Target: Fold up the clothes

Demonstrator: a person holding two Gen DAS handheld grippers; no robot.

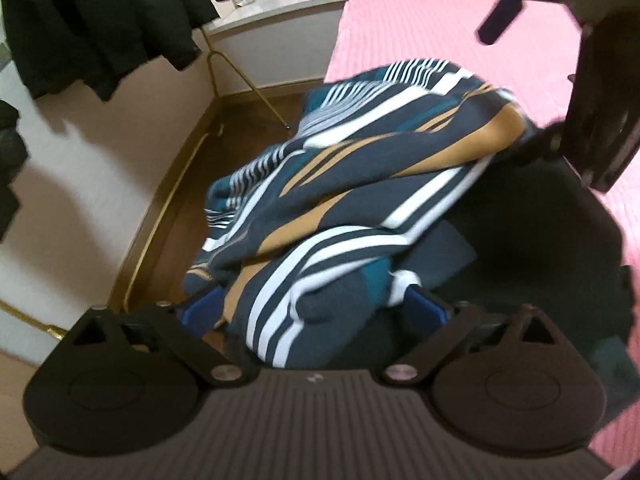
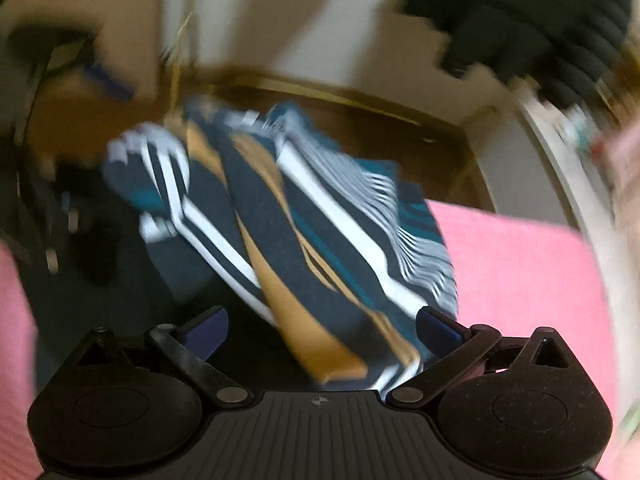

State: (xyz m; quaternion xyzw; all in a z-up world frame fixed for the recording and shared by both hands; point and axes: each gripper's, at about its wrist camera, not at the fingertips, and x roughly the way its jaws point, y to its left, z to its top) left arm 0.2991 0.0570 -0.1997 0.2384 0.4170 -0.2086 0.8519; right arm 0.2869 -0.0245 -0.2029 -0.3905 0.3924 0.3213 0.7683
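A striped sweater (image 1: pixel 352 184), navy with white, tan and teal bands, is seen bunched and lifted above the edge of a bed with a pink cover (image 1: pixel 420 28). Its fabric is draped between the spread blue fingers (image 1: pixel 200 312) of the left tool (image 1: pixel 316 312); whether it is pinched cannot be told. In the blurred right wrist view, the same sweater is laid between the wide-set fingers of the right tool (image 2: pixel 320 330). Dark clothes (image 1: pixel 100 20) are hung by the wall, above a wooden floor (image 1: pixel 248 128).
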